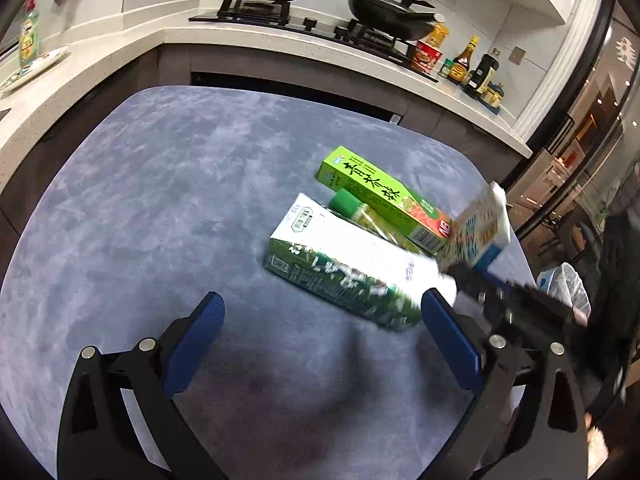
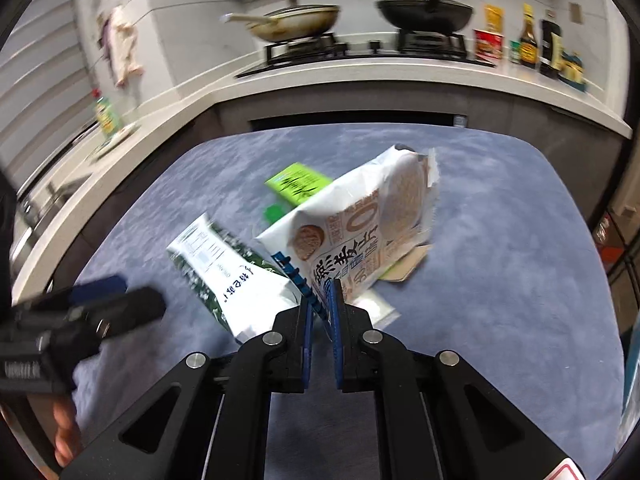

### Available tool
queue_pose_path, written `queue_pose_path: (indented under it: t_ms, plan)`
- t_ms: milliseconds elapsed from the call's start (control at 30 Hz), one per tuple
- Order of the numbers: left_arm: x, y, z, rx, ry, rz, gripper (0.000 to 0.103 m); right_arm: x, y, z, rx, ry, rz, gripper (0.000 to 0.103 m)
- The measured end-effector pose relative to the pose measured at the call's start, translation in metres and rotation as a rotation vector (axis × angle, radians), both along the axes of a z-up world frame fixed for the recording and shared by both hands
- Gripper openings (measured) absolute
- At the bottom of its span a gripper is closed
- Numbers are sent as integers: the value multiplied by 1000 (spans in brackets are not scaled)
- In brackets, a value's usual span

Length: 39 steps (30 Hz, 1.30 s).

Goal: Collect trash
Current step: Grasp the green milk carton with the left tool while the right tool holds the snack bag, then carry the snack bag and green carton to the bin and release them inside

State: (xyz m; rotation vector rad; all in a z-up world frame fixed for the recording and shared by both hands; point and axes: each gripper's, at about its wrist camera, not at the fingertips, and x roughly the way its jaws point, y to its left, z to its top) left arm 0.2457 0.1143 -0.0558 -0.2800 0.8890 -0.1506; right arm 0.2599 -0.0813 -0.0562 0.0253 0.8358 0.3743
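Trash lay clustered on the blue tabletop (image 1: 140, 208) in the left wrist view: a green and white carton (image 1: 344, 268) on its side, a bright green box (image 1: 384, 200) just behind it, and a green-capped bottle (image 1: 352, 206) wedged between the two. The left gripper (image 1: 320, 320) hovered over the cloth with its fingers spread wide and nothing between them. At the right, a biscuit packet (image 1: 478, 226) hung tilted above the tabletop, pinched from below by the right gripper (image 1: 460, 268).

In the right wrist view, the right gripper's fingers (image 2: 307, 320) were clamped on the packet's bottom edge, the packet rising away from them and hiding part of the green box. The carton lay to the left, blurred, beside the left gripper. Pans (image 2: 298, 22) sat on the stove behind.
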Motion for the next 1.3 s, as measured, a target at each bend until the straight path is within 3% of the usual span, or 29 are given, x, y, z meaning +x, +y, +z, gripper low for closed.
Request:
queue_pose_path:
  t_ms: [267,567,633,700,933,1033,1300]
  plan:
    - [4,4,-4,-10,38,24,94,-39,25,3,41,25,134,9]
    - [21,-20,-26,67,113,53,92,-58,-14,15,12,-1,33,9]
    - [21,-21,-32,59,134,59,88,-60,-21,17,10,-3,21,9]
    - [20,-20,-38,46,157,60,74,-62,-28,19,-3,-7,-1,9]
    - [12,-22,-35,46,147,26,49,-68,-48,25,3,-15,-62,9]
    - [7,-29,-28,22,140,-10,47,-72,-62,31,15,-24,-105,8]
    - [-11,-70,3,51,57,-118,46,-84,-100,47,21,-58,-195,8]
